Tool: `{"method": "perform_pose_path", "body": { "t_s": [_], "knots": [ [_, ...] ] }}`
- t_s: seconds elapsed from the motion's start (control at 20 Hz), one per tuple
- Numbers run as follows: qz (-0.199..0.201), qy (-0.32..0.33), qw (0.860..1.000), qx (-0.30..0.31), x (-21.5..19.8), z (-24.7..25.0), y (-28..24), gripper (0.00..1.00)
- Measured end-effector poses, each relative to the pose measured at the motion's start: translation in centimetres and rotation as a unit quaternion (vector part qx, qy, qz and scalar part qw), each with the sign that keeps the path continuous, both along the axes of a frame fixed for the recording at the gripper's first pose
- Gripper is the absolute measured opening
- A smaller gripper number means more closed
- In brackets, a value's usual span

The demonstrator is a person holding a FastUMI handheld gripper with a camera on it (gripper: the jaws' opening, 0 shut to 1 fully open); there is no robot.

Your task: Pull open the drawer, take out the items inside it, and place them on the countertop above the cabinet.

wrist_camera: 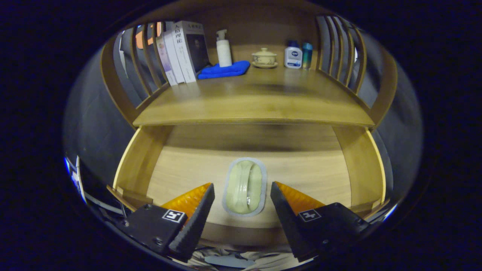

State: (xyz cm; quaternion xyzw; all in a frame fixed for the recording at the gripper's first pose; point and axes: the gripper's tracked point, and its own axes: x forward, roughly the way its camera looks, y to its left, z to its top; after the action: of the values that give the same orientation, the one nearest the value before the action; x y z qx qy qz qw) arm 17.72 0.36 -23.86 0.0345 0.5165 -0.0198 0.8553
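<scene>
Here the gripper (242, 195) hangs over the pulled-out drawer (139, 165), fingers (196, 210) spread wide, touching nothing. Between them, on the drawer floor, lies a pale green oval dish (244, 187) with a grey rim, glossy, with a raised ridge along its middle. Bare wood lies on both sides of it out to the drawer walls. Above, the wooden surface (260, 101) has a broad free front area, railed at both sides. At its back: books (180, 52), pump bottle (223, 49), blue cloth (225, 70), lidded cup (264, 57), two small bottles (298, 55).
</scene>
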Motion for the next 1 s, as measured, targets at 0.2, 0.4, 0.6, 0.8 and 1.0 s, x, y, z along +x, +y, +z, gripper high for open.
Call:
{"method": "perform_pose_path", "body": {
  "t_s": [0.2, 0.4, 0.6, 0.8, 1.0],
  "knots": [
    [-0.002, 0.032, 0.999, -0.012, 0.3, -2.0, -0.1, 0.78],
    [-0.006, 0.046, 0.999, -0.010, 0.6, -3.3, -0.3, 0.58],
    [-0.005, 0.045, 0.999, -0.002, 0.9, -3.9, -0.2, 0.34],
    [0.004, 0.040, 0.999, -0.009, 0.4, -3.7, -0.2, 0.21],
    [-0.008, 0.023, 1.000, -0.011, 0.5, -2.4, -0.8, 0.19]
  ]
}}
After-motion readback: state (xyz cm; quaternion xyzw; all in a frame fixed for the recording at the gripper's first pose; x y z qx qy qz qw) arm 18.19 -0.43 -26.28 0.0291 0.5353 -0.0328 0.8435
